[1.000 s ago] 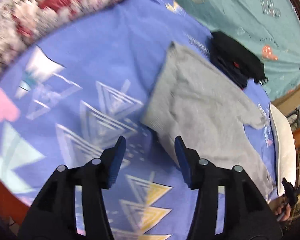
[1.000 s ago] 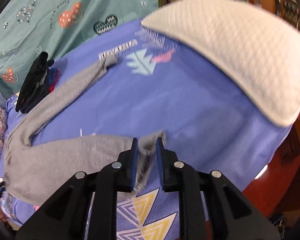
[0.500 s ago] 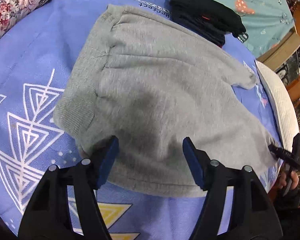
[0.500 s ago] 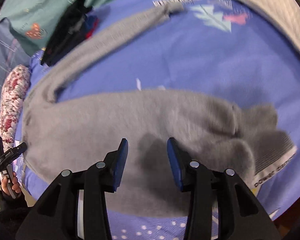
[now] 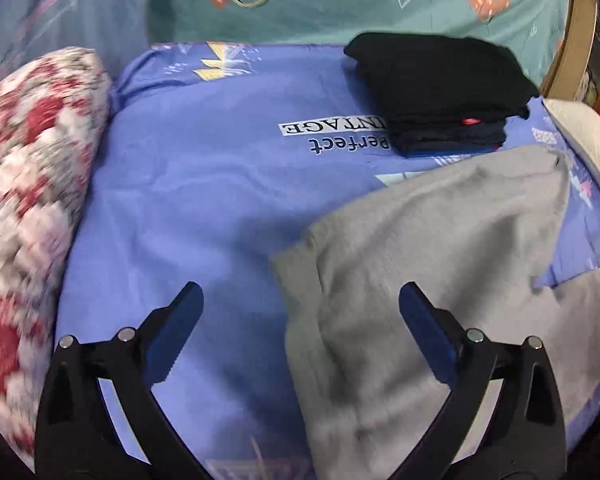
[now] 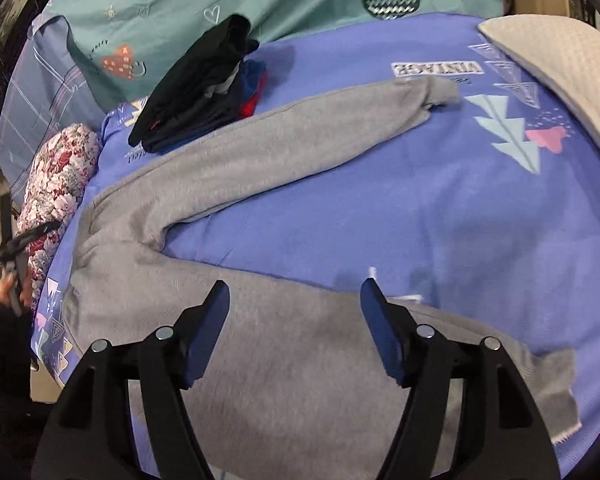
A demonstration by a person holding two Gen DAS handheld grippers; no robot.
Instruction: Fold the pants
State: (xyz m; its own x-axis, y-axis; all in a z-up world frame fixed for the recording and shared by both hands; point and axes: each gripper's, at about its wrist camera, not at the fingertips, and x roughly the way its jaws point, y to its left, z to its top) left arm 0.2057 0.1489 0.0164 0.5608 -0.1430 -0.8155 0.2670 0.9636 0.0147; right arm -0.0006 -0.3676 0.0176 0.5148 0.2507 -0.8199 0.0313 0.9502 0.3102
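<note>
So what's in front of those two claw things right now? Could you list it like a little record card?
surface: blue patterned bedsheet
garment: grey pants, spread flat, legs splayed apart
left gripper: open, empty, over the waistband end
right gripper: open, empty, over the near leg
nearby: stack of dark folded clothes, floral pillow, white pillow

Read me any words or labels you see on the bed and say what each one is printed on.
"INTAGE", upside down, start hidden behind the stack of dark clothes: blue bedsheet.
"Perfect", upside down, beneath it: same sheet.
"VINTAGE", upside down: sheet near the white pillow.
Small script on the teal blanket: too blurred to read.
</note>
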